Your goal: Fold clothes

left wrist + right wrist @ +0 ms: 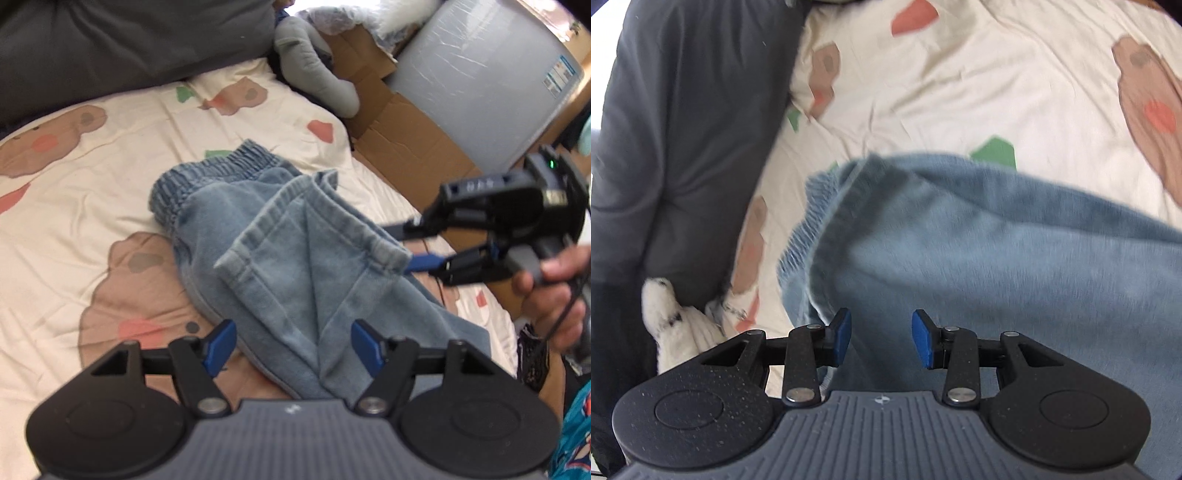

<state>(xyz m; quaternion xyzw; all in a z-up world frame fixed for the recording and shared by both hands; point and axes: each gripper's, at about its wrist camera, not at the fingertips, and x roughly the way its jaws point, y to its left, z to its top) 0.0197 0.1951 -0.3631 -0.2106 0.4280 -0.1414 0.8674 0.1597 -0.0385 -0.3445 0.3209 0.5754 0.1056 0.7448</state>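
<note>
1. Blue pads on my left gripper [293,345] stand well apart over the near fold of the denim pants [295,251], pinching nothing.
2. My right gripper [881,339] is partly spread, its pads clear of the cloth beneath; from the left wrist view its blue finger [424,261] sits at the folded hem's right edge.
3. Soft, faded denim, with a gathered elastic waistband [218,171] at the far end and one leg folded back over it, lies on the bedsheet [92,192], cream with brown, red and green patches.
4. Only the left view shows my hand [554,288], the cardboard [402,122] and a grey plastic-wrapped box [480,74]; only the right shows a white plush toy [672,325]. Both catch the dark grey pillow [683,129].
</note>
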